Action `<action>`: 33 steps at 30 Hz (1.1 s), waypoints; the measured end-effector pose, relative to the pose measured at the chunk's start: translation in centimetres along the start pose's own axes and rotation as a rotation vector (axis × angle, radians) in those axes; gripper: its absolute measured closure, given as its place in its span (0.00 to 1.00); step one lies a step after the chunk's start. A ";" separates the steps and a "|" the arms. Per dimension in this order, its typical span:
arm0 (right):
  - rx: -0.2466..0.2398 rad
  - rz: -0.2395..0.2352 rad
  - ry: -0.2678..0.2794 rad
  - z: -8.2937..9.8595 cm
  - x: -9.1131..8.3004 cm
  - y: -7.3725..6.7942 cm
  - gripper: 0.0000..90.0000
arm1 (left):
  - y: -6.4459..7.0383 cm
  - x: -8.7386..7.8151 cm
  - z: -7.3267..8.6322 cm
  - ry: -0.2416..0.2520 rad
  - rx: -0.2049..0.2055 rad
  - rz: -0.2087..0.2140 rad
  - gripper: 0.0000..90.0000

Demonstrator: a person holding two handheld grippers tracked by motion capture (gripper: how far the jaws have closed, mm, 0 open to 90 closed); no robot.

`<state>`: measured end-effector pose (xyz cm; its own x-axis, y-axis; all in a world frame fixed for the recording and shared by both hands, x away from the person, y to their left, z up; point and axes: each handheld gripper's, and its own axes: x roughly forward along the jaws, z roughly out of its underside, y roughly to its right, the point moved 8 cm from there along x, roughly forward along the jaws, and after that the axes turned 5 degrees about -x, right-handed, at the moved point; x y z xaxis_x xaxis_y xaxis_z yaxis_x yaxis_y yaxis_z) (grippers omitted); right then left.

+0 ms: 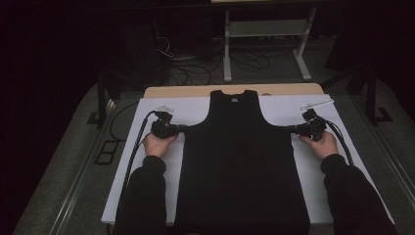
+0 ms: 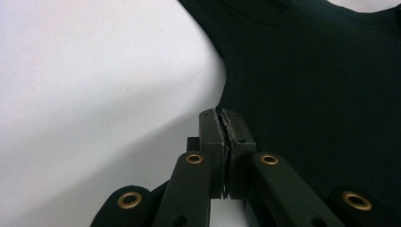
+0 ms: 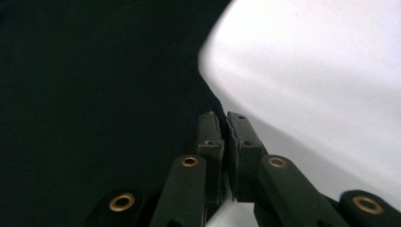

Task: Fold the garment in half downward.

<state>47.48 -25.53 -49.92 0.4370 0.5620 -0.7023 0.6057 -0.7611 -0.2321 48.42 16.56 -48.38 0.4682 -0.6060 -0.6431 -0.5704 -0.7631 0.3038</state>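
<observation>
White sheeting (image 1: 147, 161) is spread over the wooden table, and a black sleeveless fabric vest (image 1: 242, 161) is laid flat on it, neck toward the far edge, hem at the near edge. At the garment's left underarm corner the left gripper (image 1: 182, 128) is placed, its jaws pressed together on the fabric edge (image 2: 222, 106). At the opposite underarm corner the right gripper (image 1: 292, 129) is set, its jaws nearly closed, pinching the vest's edge (image 3: 215, 106). Dark floor and cables are seen beyond.

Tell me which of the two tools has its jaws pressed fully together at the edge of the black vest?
The left tool: its jaws meet with no gap at the black vest. The right tool shows a thin slit.
</observation>
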 end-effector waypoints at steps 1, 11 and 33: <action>-0.003 -0.004 0.002 0.0 0.0 -0.1 0.93 | 0.1 -0.2 0.0 -0.002 0.000 0.001 0.97; -0.002 -0.033 0.049 -0.5 -1.4 -1.7 0.93 | 1.4 -2.5 -0.7 0.032 0.028 0.016 0.97; 0.091 -0.103 0.118 -0.2 -4.3 -4.1 0.93 | 2.4 -4.5 1.7 0.083 0.002 0.056 0.96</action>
<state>43.26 -24.77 -45.82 0.4537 0.6687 -0.5890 0.5912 -0.7204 -0.3625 43.81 17.78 -45.92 0.4898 -0.6644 -0.5645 -0.5986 -0.7270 0.3363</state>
